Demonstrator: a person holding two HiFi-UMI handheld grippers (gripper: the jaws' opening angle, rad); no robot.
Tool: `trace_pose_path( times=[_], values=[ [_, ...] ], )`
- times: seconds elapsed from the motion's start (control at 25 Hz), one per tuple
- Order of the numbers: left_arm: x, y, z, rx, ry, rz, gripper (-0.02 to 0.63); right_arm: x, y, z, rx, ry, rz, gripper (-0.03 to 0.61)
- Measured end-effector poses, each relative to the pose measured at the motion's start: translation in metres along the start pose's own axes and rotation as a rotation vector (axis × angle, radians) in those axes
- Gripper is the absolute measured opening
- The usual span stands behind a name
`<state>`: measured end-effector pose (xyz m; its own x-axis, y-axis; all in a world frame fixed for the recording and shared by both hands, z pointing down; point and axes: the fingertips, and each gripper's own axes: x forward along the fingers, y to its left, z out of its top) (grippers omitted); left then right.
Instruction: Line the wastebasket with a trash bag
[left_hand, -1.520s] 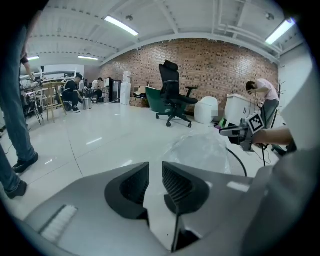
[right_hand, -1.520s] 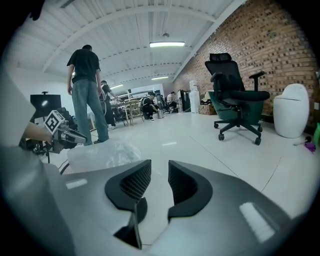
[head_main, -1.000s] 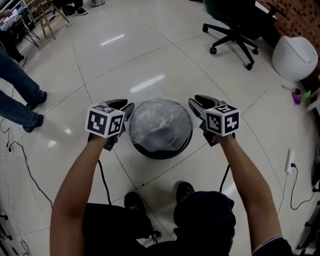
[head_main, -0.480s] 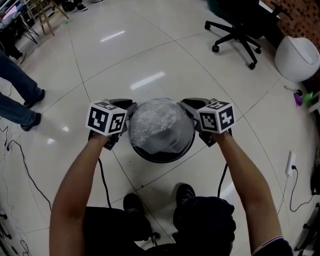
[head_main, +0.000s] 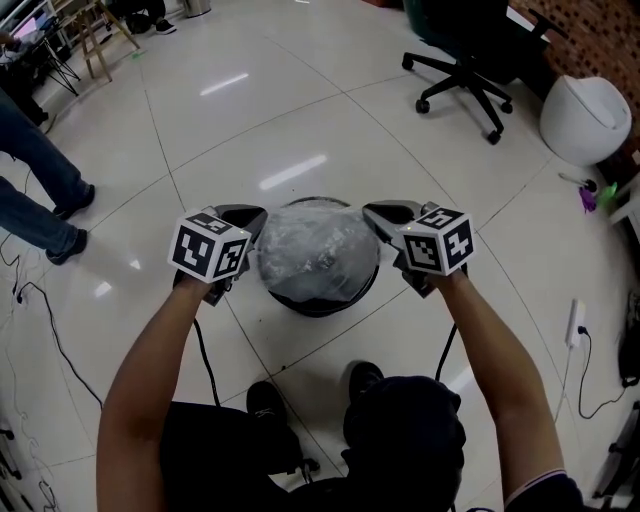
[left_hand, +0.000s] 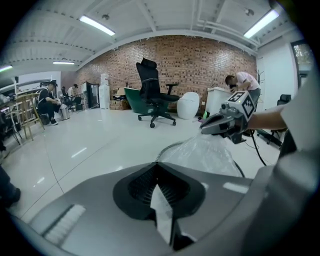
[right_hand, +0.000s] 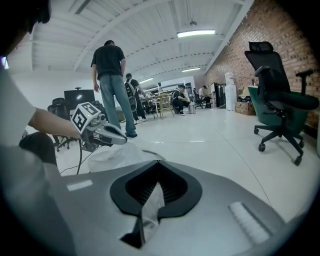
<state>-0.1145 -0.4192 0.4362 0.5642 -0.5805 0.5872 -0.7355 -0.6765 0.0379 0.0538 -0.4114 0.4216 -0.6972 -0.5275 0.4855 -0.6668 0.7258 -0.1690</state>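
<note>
A round black wastebasket (head_main: 330, 302) stands on the floor in front of me. A clear trash bag (head_main: 318, 250) billows over its mouth and hides most of the rim. My left gripper (head_main: 256, 222) is at the bag's left edge, shut on a strip of the film (left_hand: 162, 212). My right gripper (head_main: 375, 217) is at the bag's right edge, shut on a fold of the film (right_hand: 149, 210). The bag (left_hand: 202, 155) stretches between the two grippers. Each gripper view shows the opposite gripper across the bag.
A black office chair (head_main: 470, 60) stands at the back right beside a white bin (head_main: 588, 115). A person's legs (head_main: 35, 190) are at the left. Cables (head_main: 45, 320) lie at the left, a power strip (head_main: 579, 322) at the right. My shoes (head_main: 365, 380) are just below the basket.
Both grippers moved inward from beside the basket to the bag's edges and went from open to shut on the film. The bag now bulges higher over the rim.
</note>
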Motion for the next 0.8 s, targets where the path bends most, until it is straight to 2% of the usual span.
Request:
trace_pose_path(
  times=[0.2, 0.44, 0.8],
  values=[
    [-0.032, -0.025, -0.008, 0.037, 0.02, -0.029, 0.011, -0.03, 0.035, -0.002, -0.048, -0.017, 0.058, 0.003],
    [-0.061, -0.046, -0.019, 0.08, 0.04, -0.015, 0.011, -0.051, 0.075, -0.009, -0.079, -0.016, 0.108, 0.003],
    [-0.087, -0.08, -0.051, 0.066, 0.042, -0.023, 0.011, -0.074, 0.111, -0.05, -0.074, 0.017, 0.161, 0.003]
  ],
)
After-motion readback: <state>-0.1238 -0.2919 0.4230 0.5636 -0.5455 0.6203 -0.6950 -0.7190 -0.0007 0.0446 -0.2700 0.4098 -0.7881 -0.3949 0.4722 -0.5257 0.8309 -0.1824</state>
